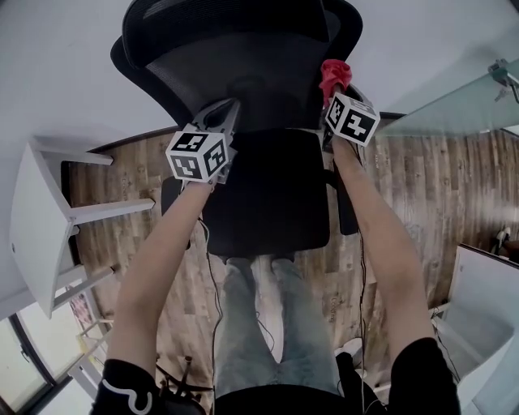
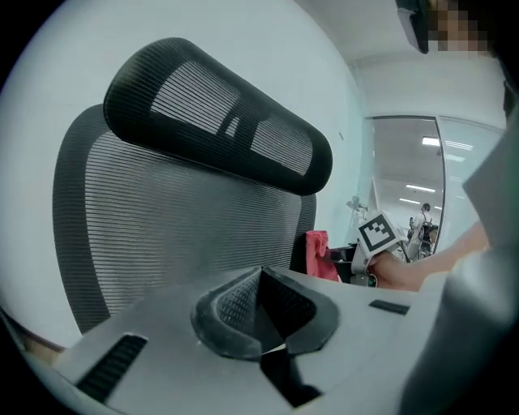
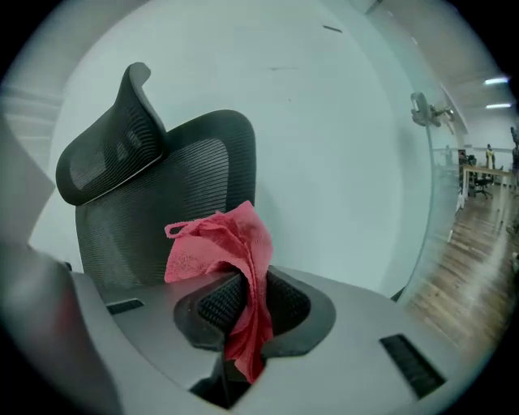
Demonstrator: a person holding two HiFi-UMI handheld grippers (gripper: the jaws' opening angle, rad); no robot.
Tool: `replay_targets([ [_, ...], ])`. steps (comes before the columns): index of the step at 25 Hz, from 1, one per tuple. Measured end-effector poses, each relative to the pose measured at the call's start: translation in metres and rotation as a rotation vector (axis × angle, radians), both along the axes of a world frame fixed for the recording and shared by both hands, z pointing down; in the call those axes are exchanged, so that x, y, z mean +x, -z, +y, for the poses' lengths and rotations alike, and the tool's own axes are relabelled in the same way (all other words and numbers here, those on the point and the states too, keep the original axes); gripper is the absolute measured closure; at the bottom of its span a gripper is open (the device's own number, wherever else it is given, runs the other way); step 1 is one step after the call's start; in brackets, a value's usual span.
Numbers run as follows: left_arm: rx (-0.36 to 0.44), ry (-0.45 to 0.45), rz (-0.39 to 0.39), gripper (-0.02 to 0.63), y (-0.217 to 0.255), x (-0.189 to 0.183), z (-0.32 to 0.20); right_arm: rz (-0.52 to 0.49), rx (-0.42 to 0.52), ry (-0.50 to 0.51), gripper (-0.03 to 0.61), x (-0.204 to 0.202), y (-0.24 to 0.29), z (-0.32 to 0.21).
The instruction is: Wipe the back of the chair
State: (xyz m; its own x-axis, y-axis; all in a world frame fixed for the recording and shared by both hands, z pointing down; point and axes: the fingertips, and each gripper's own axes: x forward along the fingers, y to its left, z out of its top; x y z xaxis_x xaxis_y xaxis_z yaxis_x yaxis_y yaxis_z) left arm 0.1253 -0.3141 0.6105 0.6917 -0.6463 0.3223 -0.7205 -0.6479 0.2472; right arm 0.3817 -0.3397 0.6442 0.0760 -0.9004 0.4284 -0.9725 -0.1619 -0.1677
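Chair back (image 1: 243, 65): black mesh, upright against a pale wall (image 1: 65, 65), at 12 o'clock in the head view. A curved mesh headrest (image 1: 235, 20) sits above it and the black seat (image 1: 272, 194) lies at centre.

Red cloth (image 1: 334, 77): crumpled, at 1 o'clock, at the right edge of the chair back. Contact with the mesh cannot be confirmed.

Right tongs (image 3: 243, 304): jaws closed on the red cloth (image 3: 227, 243), which bunches above the pads and hangs in a tail below them.

Left tongs (image 2: 259, 304): jaws closed together, nothing between them. In the head view the left tongs (image 1: 229, 109) point at the lower mesh at 11 o'clock.

View differences:
- The left gripper view alone shows the fine horizontal ribbing of the chair back (image 2: 162, 219), and the red cloth (image 2: 320, 253) at 3 o'clock.
- The right gripper view alone shows the headrest (image 3: 105, 154) in profile, and a glass partition (image 3: 454, 186) at 3 o'clock.
- Only the head view shows the wood floor (image 1: 422, 186).
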Motion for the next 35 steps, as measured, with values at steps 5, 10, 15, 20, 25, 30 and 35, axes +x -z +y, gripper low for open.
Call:
replay_targets([
  [5, -0.007, 0.037, 0.011, 0.589, -0.001, -0.025, 0.004, -0.030, 0.020, 0.001, 0.506, -0.011, 0.006, 0.015],
  [10, 0.012, 0.052, 0.000, 0.589, -0.003, -0.067, 0.007, -0.076, 0.059, 0.079, 0.506, -0.073, 0.003, 0.012],
  [15, 0.004, 0.094, 0.001, 0.589, -0.005, -0.130, 0.014, -0.075, 0.059, 0.200, 0.506, -0.171, 0.007, 0.009],
  [20, 0.009, 0.140, 0.020, 0.589, 0.003, -0.195, 0.009, -0.146, 0.057, 0.310, 0.505, -0.267, 0.006, -0.009],
  [25, -0.011, 0.165, 0.015, 0.589, -0.004, -0.259, 0.009, -0.153, 0.033, 0.378, 0.505, -0.344, -0.003, -0.019],
  [30, -0.031, 0.183, 0.019, 0.589, -0.019, -0.302, 0.018, -0.119, -0.009, 0.443, 0.505, -0.395, -0.025, -0.024],
  [35, -0.063, 0.204, 0.023, 0.589, -0.034, -0.330, 0.028, -0.083, -0.049, 0.431, 0.505, -0.420, -0.042, -0.030],
])
